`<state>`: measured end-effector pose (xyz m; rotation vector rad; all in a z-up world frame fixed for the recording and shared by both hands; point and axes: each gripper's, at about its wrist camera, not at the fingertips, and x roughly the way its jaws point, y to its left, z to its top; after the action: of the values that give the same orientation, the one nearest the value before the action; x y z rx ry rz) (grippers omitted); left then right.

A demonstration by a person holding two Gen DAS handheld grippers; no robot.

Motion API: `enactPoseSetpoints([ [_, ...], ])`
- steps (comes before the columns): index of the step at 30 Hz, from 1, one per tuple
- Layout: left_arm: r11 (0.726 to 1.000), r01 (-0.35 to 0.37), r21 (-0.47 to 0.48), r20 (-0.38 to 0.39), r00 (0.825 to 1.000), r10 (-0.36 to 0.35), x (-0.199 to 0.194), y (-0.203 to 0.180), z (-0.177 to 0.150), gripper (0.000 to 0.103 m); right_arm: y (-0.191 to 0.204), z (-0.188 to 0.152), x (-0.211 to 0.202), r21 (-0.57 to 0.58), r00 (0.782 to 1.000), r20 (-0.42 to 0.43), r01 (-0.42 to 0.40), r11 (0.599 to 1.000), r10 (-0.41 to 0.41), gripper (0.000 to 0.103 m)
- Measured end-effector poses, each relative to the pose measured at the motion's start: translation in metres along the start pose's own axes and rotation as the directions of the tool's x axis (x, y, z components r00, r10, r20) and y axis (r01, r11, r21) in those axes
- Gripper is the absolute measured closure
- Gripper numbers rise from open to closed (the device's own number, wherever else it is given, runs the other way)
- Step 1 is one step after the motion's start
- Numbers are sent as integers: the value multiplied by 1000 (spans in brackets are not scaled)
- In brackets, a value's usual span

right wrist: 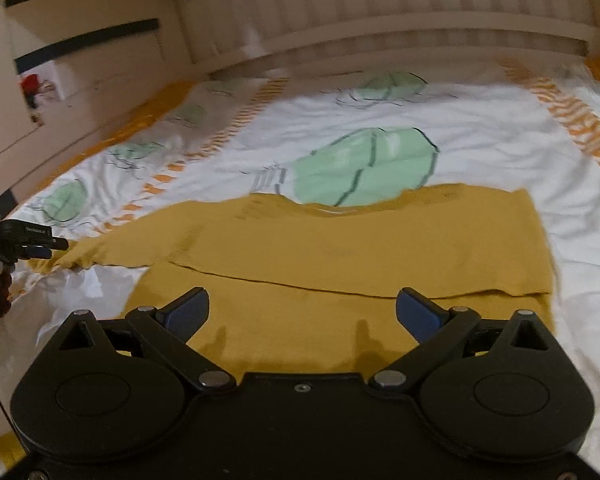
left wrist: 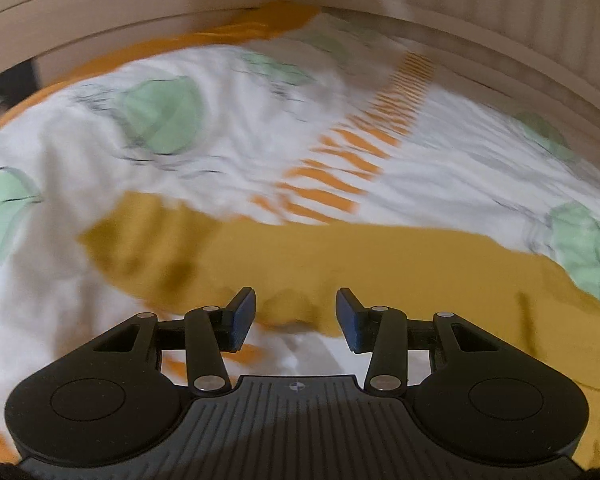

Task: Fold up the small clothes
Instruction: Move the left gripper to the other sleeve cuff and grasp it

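Observation:
A small mustard-yellow garment (right wrist: 340,256) lies flat on a white bedspread, with a fold line across it and a sleeve stretched out to the left. My right gripper (right wrist: 302,312) is open and empty, just above the garment's near part. My left gripper (left wrist: 296,314) is open over the end of the yellow sleeve (left wrist: 300,264); nothing sits between its fingers. The left gripper's tips (right wrist: 40,246) also show in the right wrist view, at the sleeve's end. The left wrist view is blurred by motion.
The bedspread (right wrist: 380,120) is white with green prints and orange striped bands. A pale slatted bed frame (right wrist: 380,20) runs along the far side. A cabinet with dark slots (right wrist: 80,40) stands at the far left.

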<state>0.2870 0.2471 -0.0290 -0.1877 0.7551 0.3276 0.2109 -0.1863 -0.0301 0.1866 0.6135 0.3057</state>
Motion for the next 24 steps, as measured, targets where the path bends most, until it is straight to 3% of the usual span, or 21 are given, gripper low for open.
enactPoseSetpoints([
  [9, 984, -106, -140, -8, 994, 106, 6, 70, 0, 60, 14, -9, 9, -16, 999, -35, -38, 999, 37, 1],
  [13, 965, -91, -245, -60, 995, 78, 26, 93, -7, 60, 15, -12, 11, -18, 998, -49, -41, 999, 40, 1],
  [24, 928, -56, -368, 28, 997, 71, 35, 120, -3, 60, 20, -20, 18, -26, 995, -86, -52, 998, 50, 1],
])
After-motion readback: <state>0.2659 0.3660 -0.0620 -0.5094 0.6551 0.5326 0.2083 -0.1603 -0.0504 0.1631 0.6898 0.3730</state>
